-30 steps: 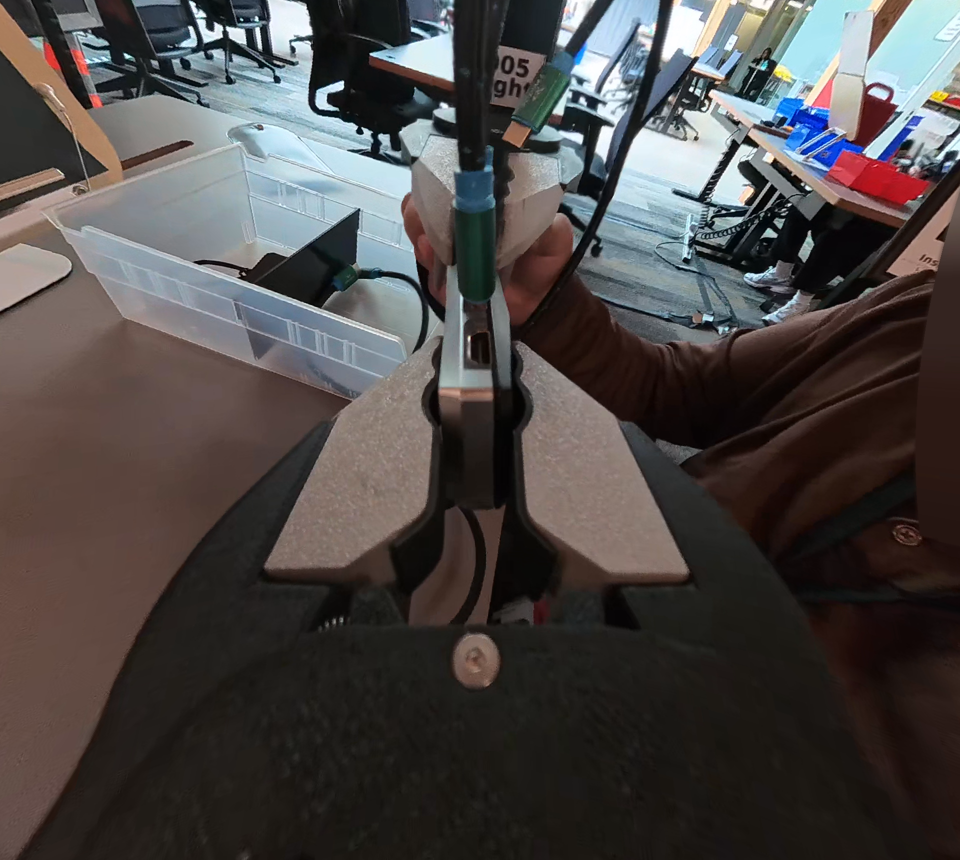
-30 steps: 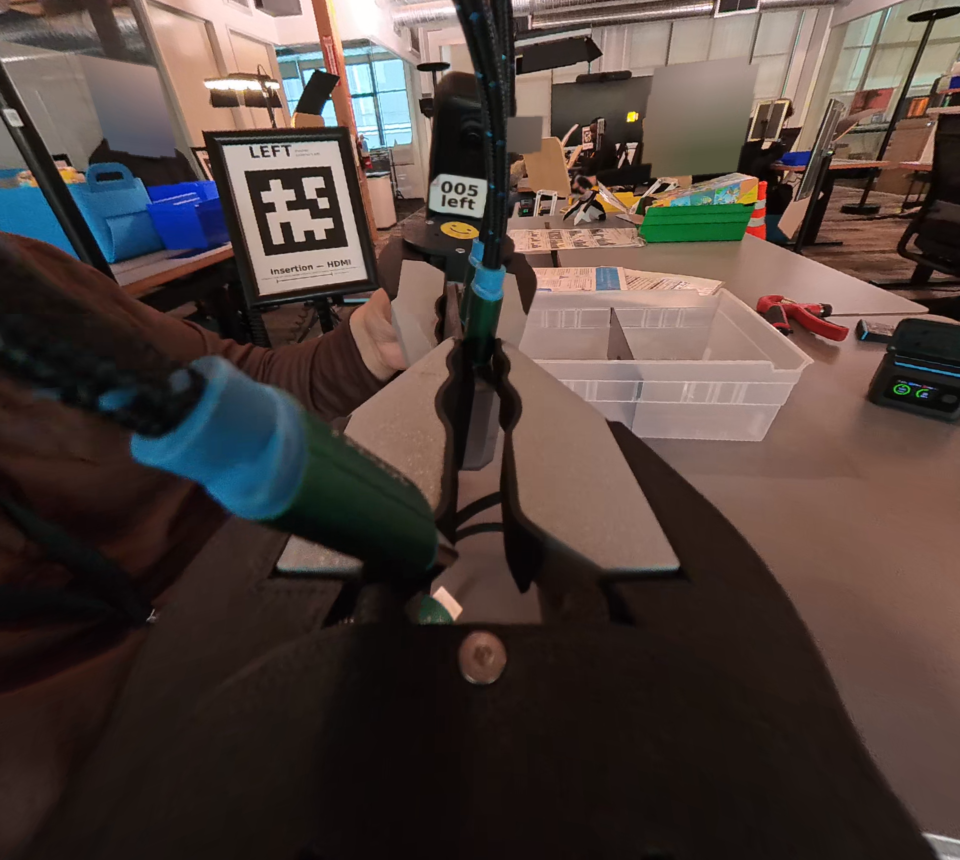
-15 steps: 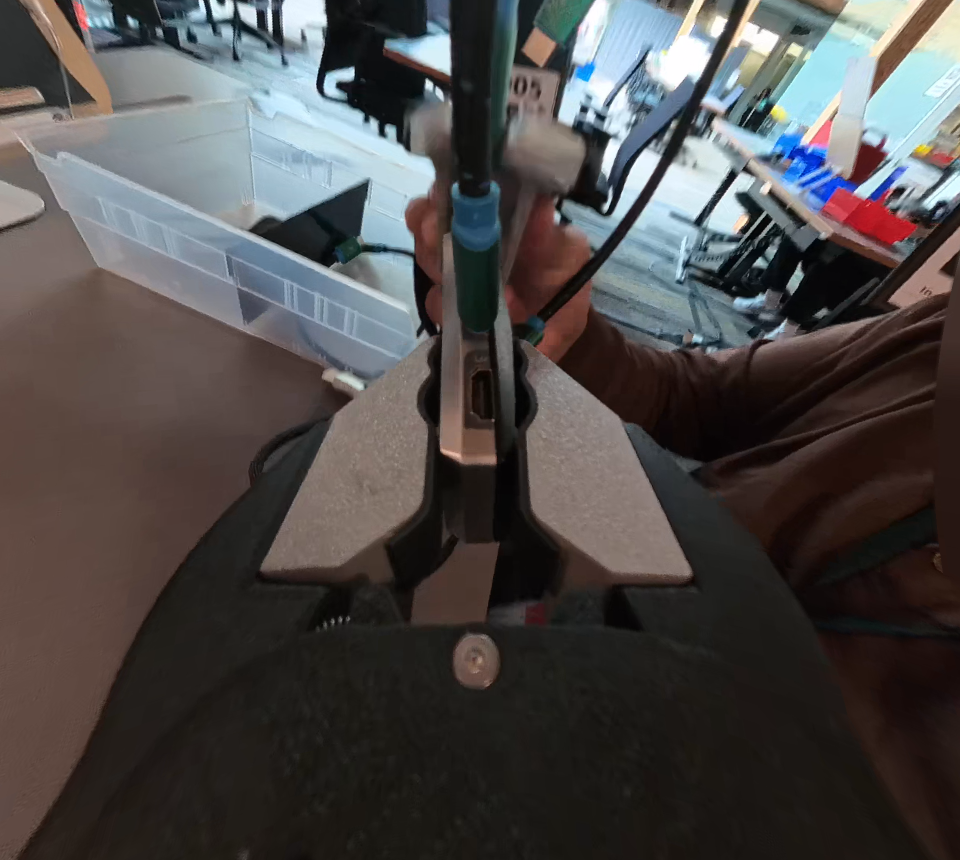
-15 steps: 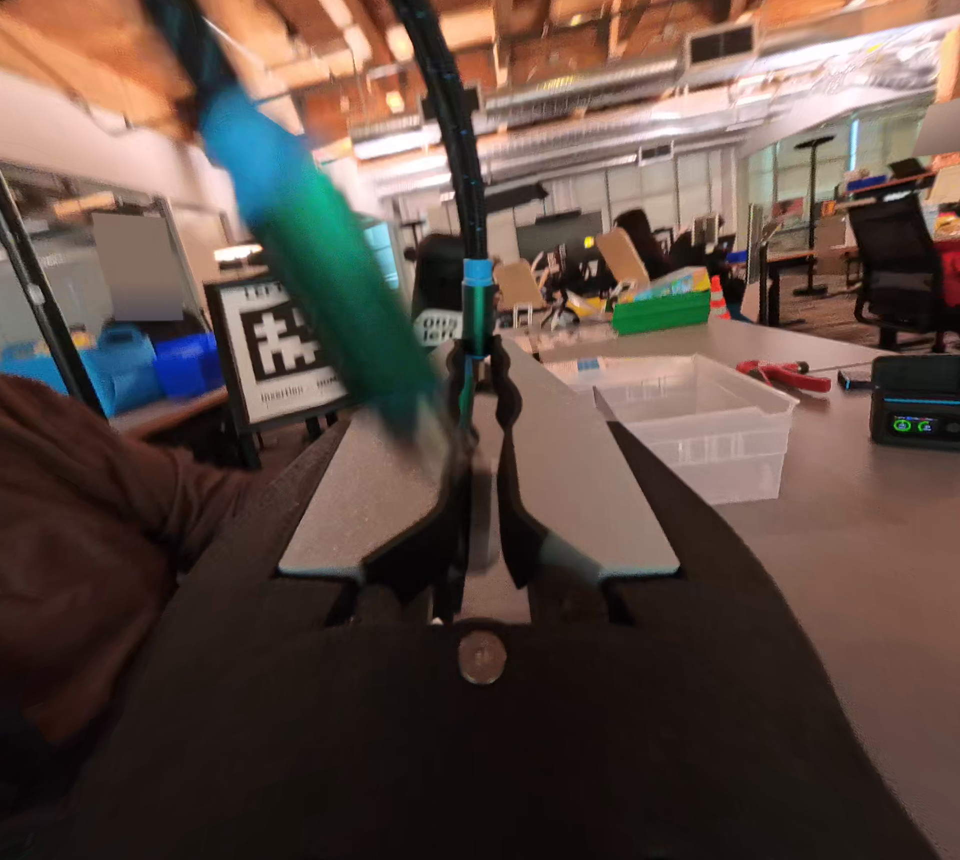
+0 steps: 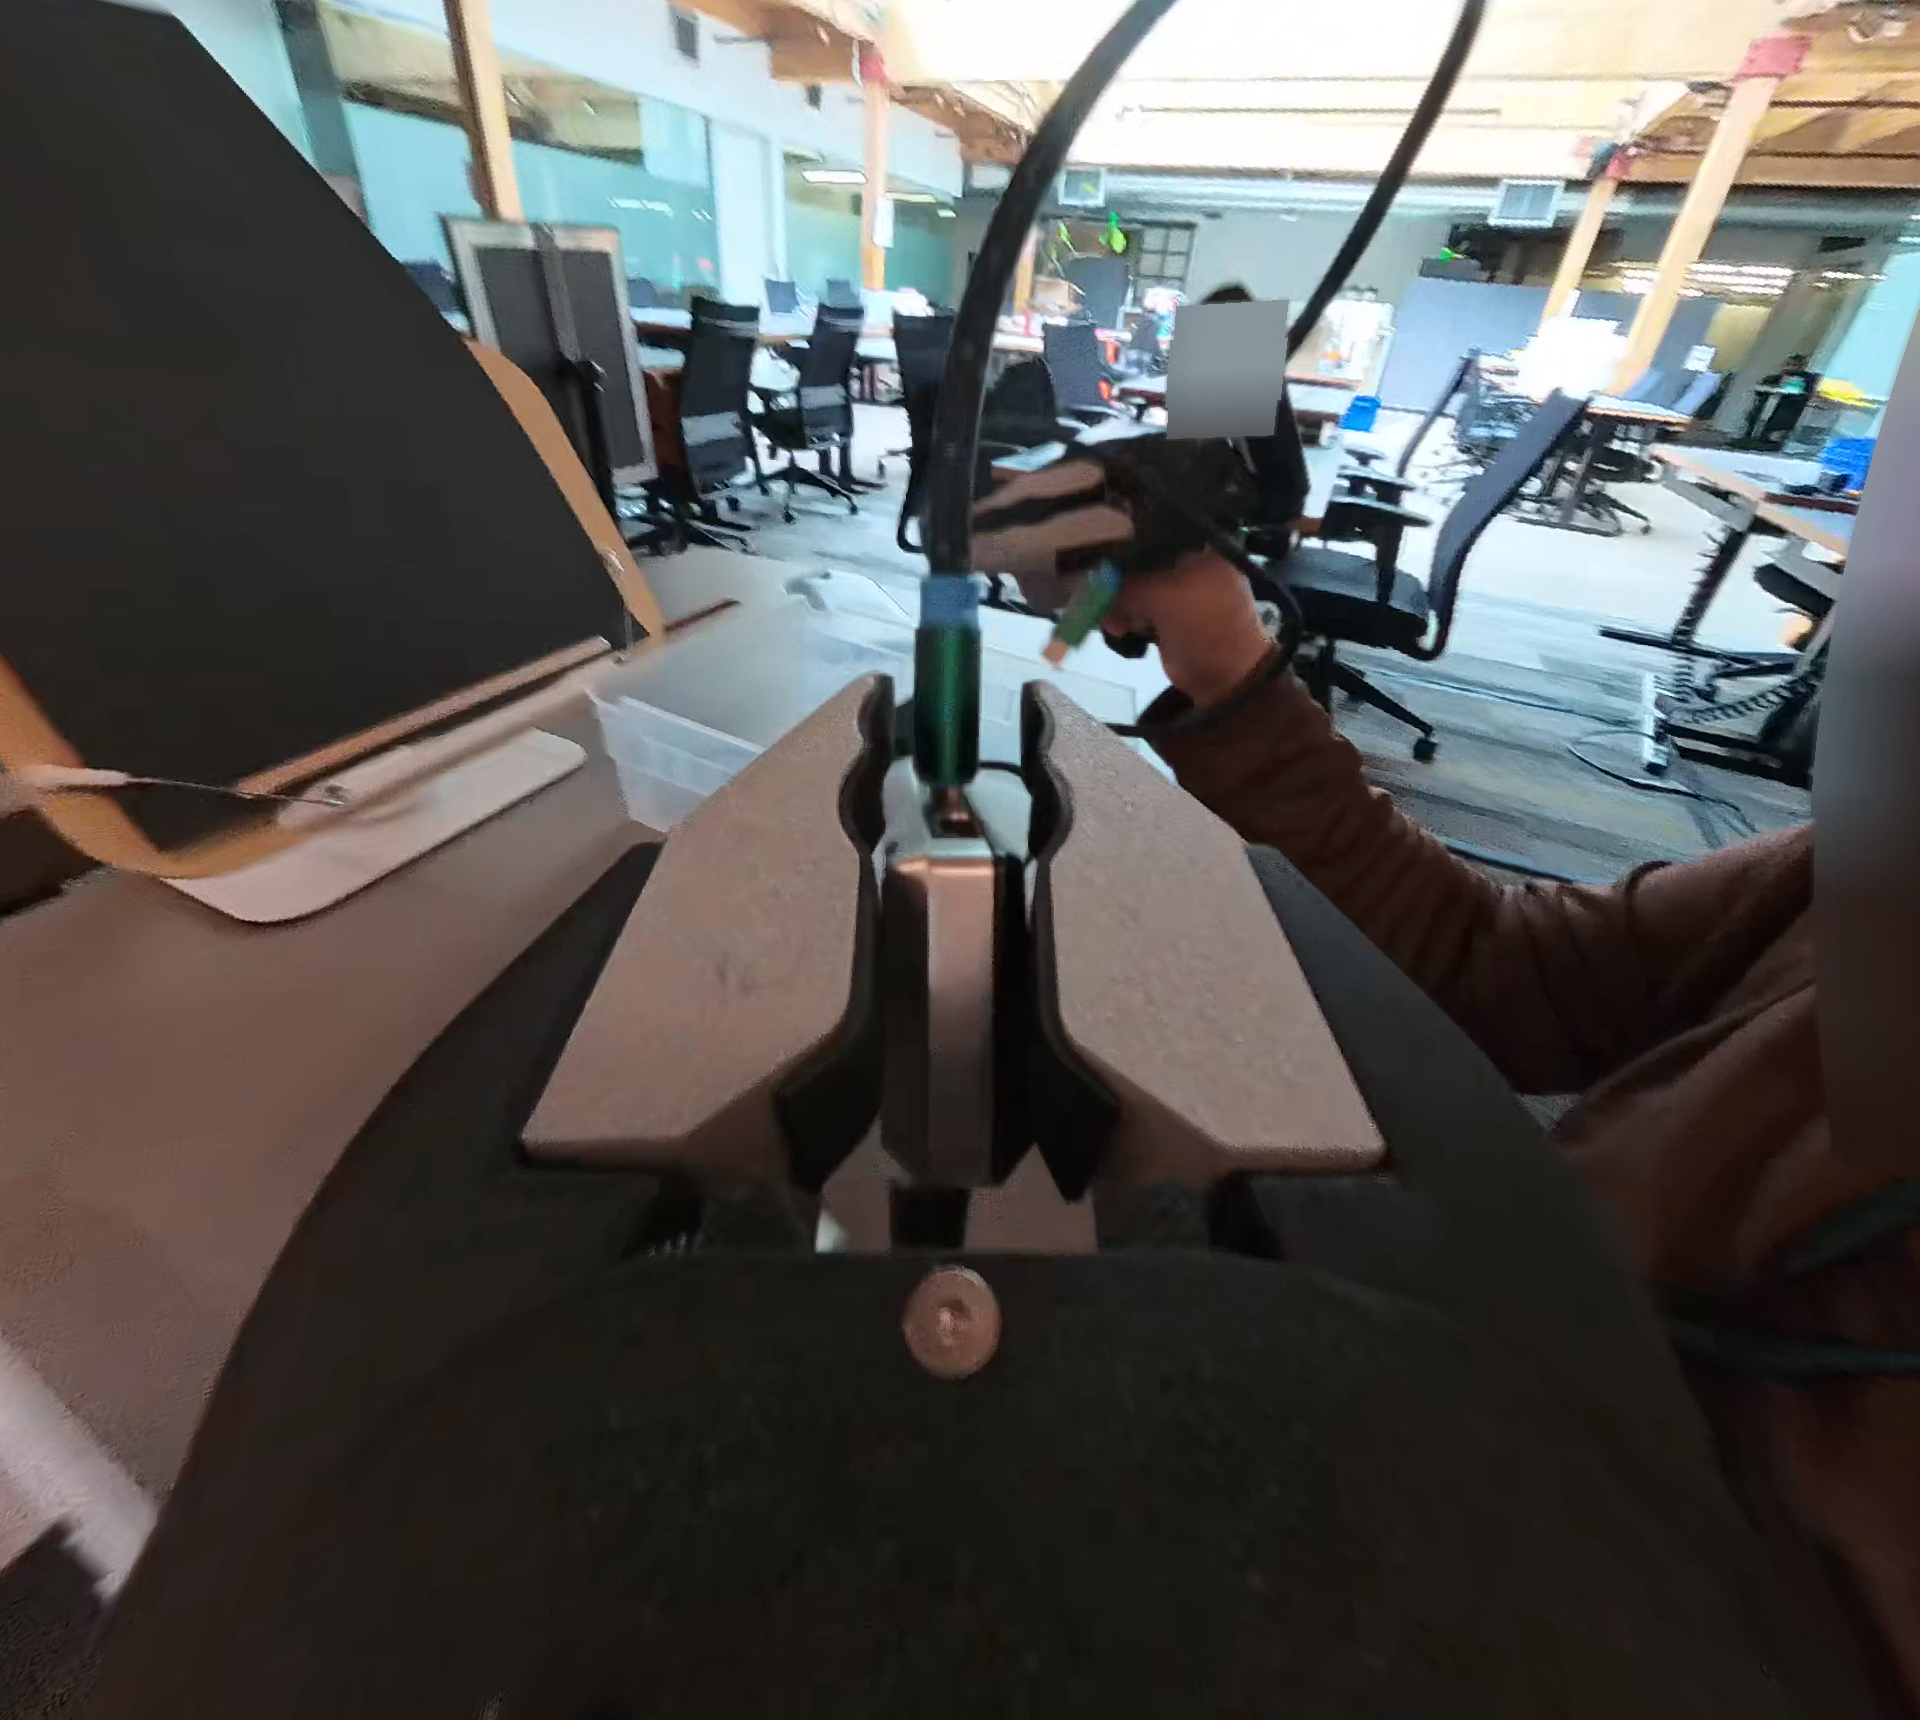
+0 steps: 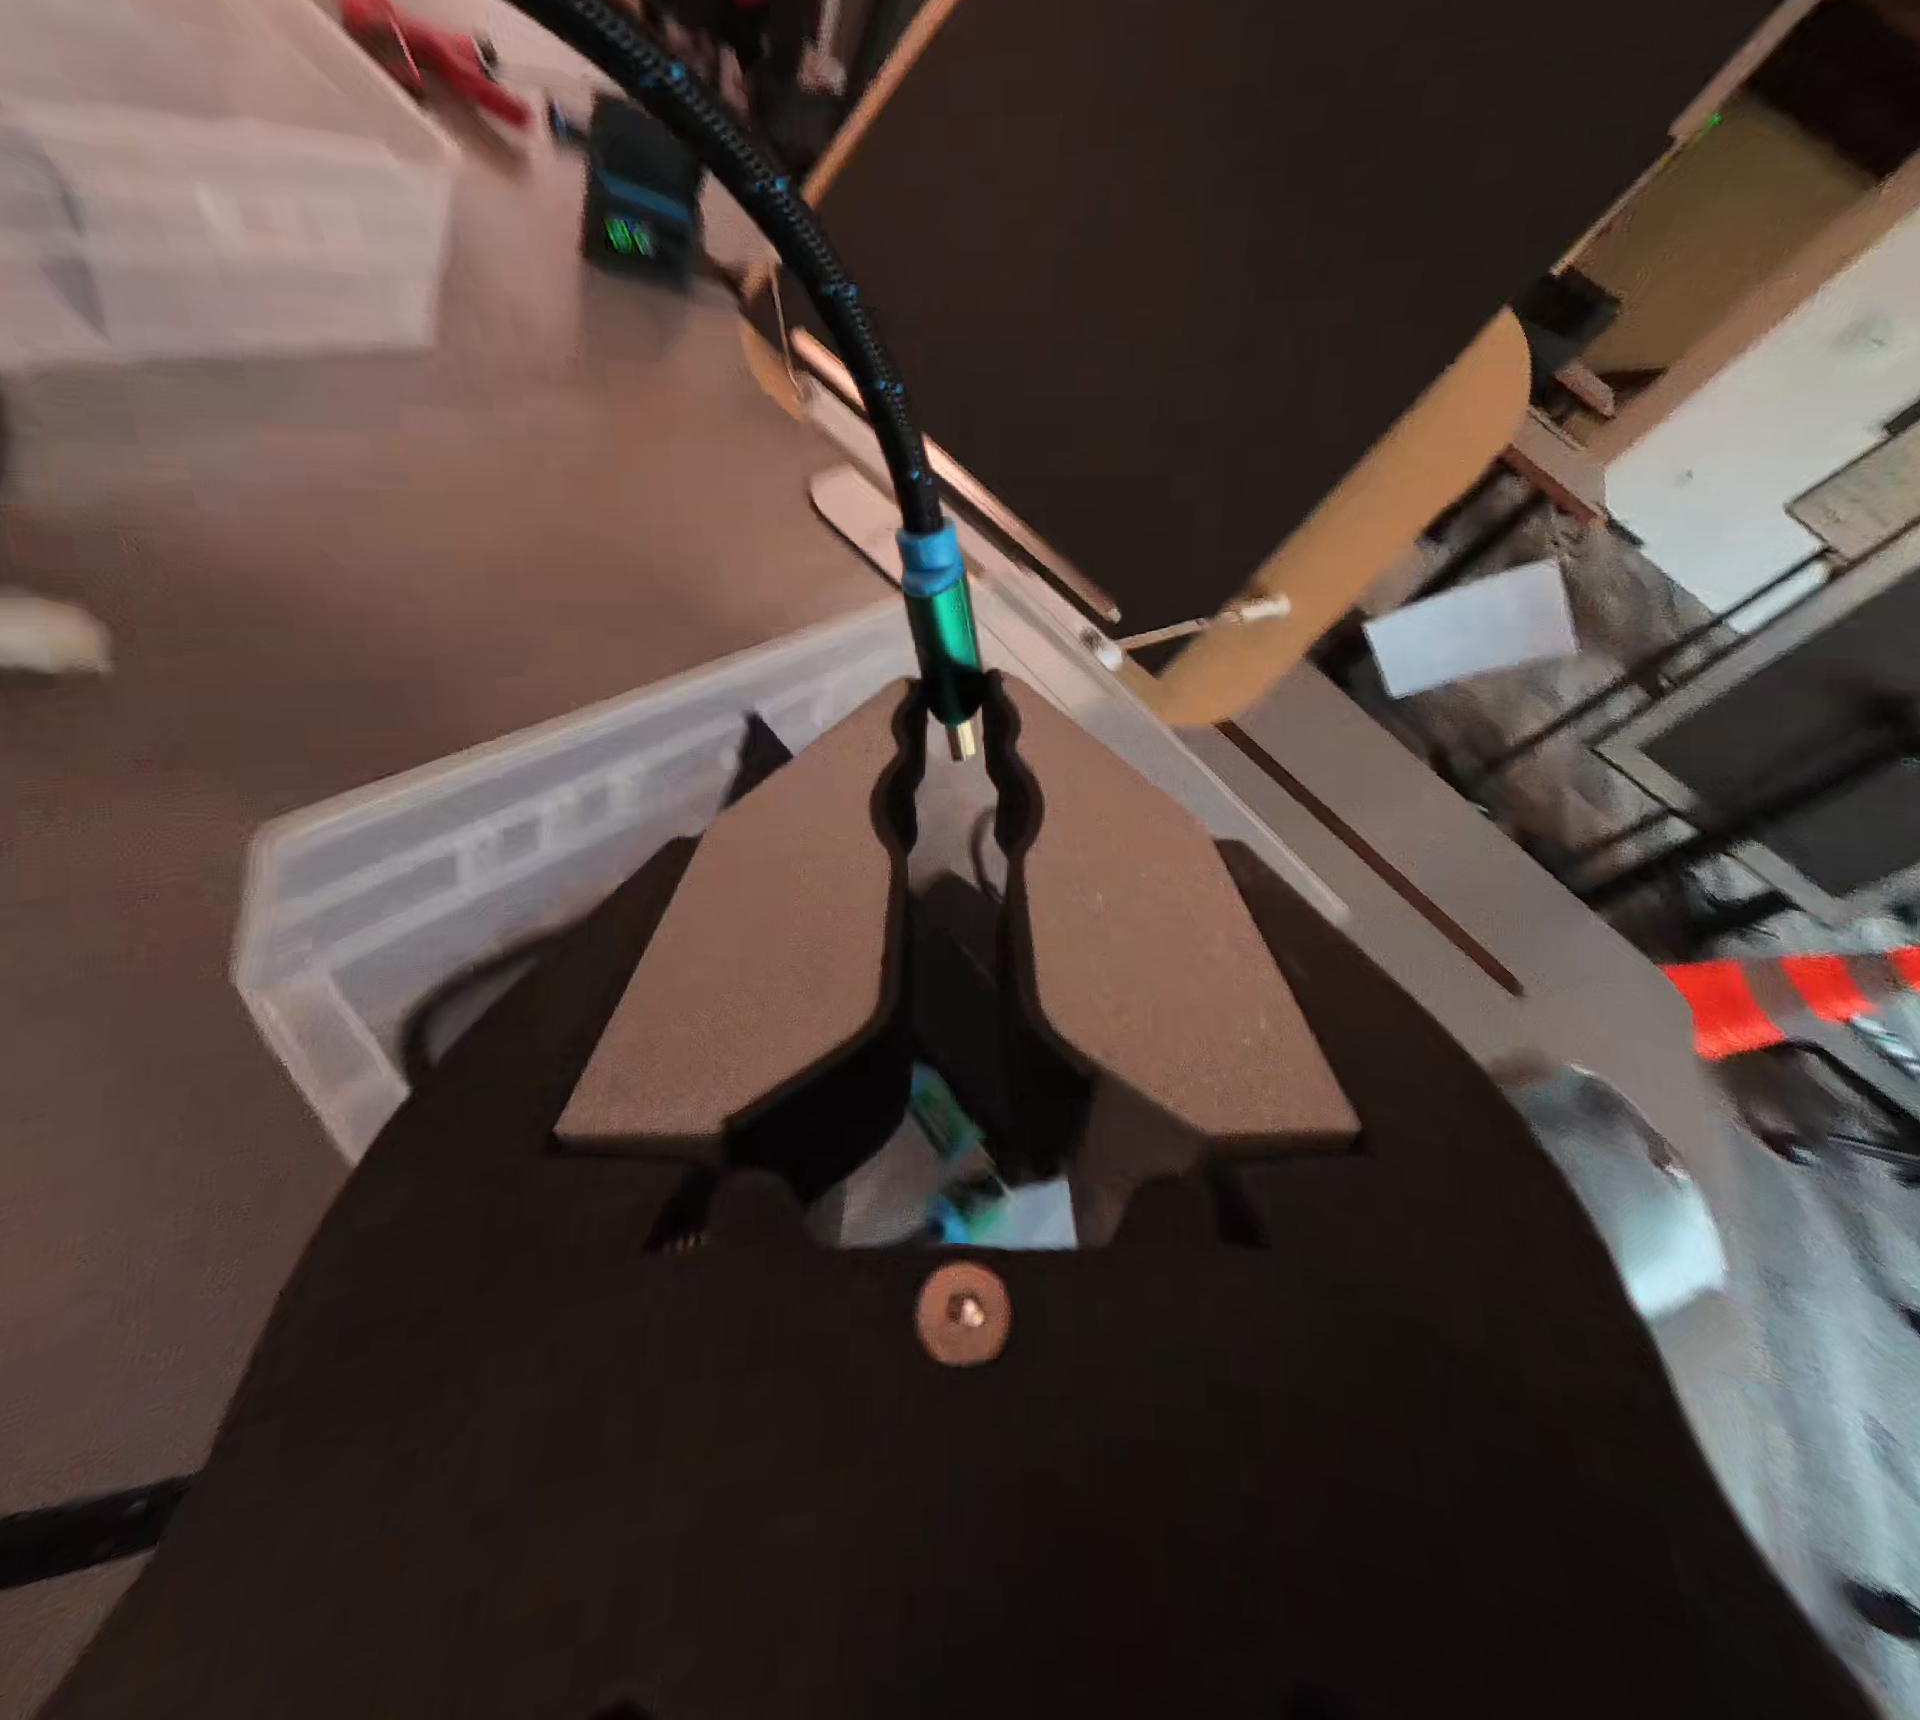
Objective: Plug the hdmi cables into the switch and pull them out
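The left gripper (image 5: pixel 951 735) was squeezed shut on the small silver switch (image 5: pixel 943 995), with one green plug (image 5: pixel 945 694) stuck in its top at 12 o'clock. The right gripper (image 6: pixel 951 725) pinched another green plug (image 6: pixel 940 642) by its hard shell. The shells looked stiff and smooth, good to hold; the black cable (image 6: pixel 665 70) looked bendy, so pulling it would be bad.
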A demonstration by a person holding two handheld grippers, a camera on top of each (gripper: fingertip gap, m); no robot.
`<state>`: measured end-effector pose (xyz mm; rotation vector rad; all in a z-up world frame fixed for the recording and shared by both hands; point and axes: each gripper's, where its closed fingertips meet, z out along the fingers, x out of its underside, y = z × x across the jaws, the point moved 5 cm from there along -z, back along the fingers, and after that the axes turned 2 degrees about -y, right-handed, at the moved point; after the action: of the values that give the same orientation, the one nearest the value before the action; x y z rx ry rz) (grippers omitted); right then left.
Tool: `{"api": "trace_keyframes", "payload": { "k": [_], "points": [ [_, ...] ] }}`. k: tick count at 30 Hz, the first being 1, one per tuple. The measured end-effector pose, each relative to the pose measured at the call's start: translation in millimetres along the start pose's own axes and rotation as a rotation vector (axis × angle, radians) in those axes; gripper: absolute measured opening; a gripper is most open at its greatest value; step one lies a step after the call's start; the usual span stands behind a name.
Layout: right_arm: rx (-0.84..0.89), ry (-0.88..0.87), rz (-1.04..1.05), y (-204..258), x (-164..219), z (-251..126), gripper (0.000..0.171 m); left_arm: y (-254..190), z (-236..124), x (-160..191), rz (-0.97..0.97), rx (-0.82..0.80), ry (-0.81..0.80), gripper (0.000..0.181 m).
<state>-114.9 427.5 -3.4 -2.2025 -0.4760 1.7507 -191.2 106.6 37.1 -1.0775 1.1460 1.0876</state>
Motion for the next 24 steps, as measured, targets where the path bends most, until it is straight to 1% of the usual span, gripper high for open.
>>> {"api": "trace_keyframes", "payload": {
  "k": [3,5,7,9,12,16,18,20,21,22,23,24],
  "points": [
    [0.092,0.127,-0.109,-14.8,22.1,-1.7,0.008,2.3,-14.6,-13.8,0.021,-0.033,-0.025,0.022],
    [0.105,0.232,-0.149,-18.0,36.7,2.7,0.008,1.1,-17.0,-15.7,0.029,-0.040,-0.030,0.022],
    [0.117,0.293,-0.163,-22.5,49.3,6.5,0.008,0.1,-17.9,-16.5,0.045,-0.046,-0.037,0.022],
    [0.148,0.324,-0.129,-32.7,58.9,5.0,0.008,0.7,-19.7,-20.5,0.076,-0.053,-0.052,0.022],
    [0.211,0.311,-0.055,-53.4,66.6,-10.1,0.008,0.2,-22.2,-36.0,0.087,-0.029,-0.096,0.022],
    [0.381,0.213,0.063,-86.3,63.4,-49.8,0.008,-4.9,-25.7,-63.2,0.116,-0.015,-0.185,0.022],
    [0.459,0.156,0.150,-99.6,62.8,-69.8,0.008,-4.0,-29.7,-73.8,0.135,-0.054,-0.239,0.022],
    [0.490,0.158,0.225,-107.7,69.2,-81.0,0.008,6.1,-34.7,-77.8,0.125,-0.161,-0.278,0.022],
    [0.484,0.180,0.252,-108.8,74.0,-82.2,0.008,10.3,-35.5,-76.6,0.125,-0.206,-0.285,0.022],
    [0.434,0.180,0.263,-105.0,74.0,-79.1,0.008,10.7,-31.7,-72.6,0.131,-0.223,-0.273,0.021],
    [0.327,0.133,0.255,-93.8,65.2,-71.6,0.008,5.8,-20.7,-64.2,0.139,-0.197,-0.231,0.022],
    [0.177,0.043,0.237,-75.3,47.9,-62.7,0.007,-2.8,-4.2,-51.1,0.145,-0.143,-0.156,0.022]
  ]
}}
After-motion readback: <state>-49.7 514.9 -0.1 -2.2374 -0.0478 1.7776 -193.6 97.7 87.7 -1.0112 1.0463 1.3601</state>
